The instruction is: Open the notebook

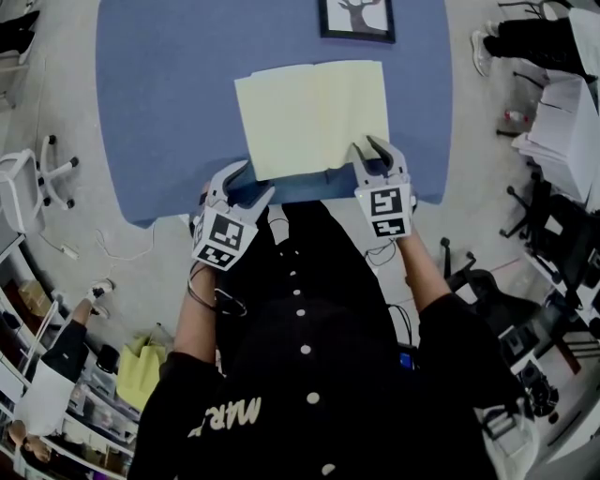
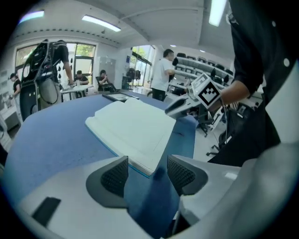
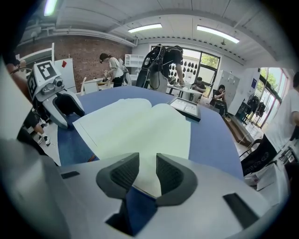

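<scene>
The notebook (image 1: 312, 117) lies open and flat on the blue table (image 1: 169, 112), its pale blank pages facing up. My left gripper (image 1: 251, 180) is open at the notebook's near left corner. In the left gripper view that corner (image 2: 145, 161) sits between the spread pads (image 2: 115, 175) without touching them. My right gripper (image 1: 375, 152) hovers over the near right corner. In the right gripper view its jaws (image 3: 147, 172) stand a little apart, and the page's edge (image 3: 149, 179) shows through the gap, not pinched. Each gripper also shows in the other's view: the right gripper (image 2: 180, 106), the left gripper (image 3: 74, 108).
A framed picture (image 1: 356, 19) lies on the table beyond the notebook, also seen as the frame (image 3: 187, 108). The table's near edge (image 1: 281, 195) runs just under both grippers. Office chairs (image 1: 37, 178) and desks stand around, and several people (image 2: 161, 74) are in the background.
</scene>
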### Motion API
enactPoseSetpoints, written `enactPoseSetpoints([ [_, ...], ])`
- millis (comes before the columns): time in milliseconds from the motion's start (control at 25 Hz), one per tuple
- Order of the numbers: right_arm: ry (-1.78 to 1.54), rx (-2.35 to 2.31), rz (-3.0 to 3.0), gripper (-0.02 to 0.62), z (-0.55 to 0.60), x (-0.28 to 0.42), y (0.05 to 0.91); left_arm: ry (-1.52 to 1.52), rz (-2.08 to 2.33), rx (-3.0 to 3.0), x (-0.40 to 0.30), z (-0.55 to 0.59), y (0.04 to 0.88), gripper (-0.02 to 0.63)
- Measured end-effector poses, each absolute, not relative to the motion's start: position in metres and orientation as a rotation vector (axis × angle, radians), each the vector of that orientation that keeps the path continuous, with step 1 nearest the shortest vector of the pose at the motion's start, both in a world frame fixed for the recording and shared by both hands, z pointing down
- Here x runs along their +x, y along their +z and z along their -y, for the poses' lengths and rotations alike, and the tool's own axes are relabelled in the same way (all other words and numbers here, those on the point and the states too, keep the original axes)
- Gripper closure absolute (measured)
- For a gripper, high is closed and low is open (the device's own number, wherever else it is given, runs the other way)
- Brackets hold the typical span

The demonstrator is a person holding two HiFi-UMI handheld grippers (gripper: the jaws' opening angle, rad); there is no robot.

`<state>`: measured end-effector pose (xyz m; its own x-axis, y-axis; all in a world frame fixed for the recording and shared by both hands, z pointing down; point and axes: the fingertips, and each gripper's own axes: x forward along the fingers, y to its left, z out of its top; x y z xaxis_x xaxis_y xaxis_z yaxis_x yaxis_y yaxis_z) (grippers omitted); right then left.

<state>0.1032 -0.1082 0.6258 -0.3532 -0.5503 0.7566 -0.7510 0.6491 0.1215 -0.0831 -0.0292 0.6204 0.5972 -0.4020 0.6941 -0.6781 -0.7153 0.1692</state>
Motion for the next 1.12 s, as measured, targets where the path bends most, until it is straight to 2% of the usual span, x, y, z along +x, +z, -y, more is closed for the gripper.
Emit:
enactPoseSetpoints([
  [440,0.289,0.987,2.057,0.479,0.109,0.102,0.630,1.048,0.932,2.484,-0.084,0.035,0.627,0.387],
  [1120,0.185,0.980,2.116,0.471,0.102,0.100,0.601,0.772,1.009,2.712,-0.066,0.054,0.575,0.402],
])
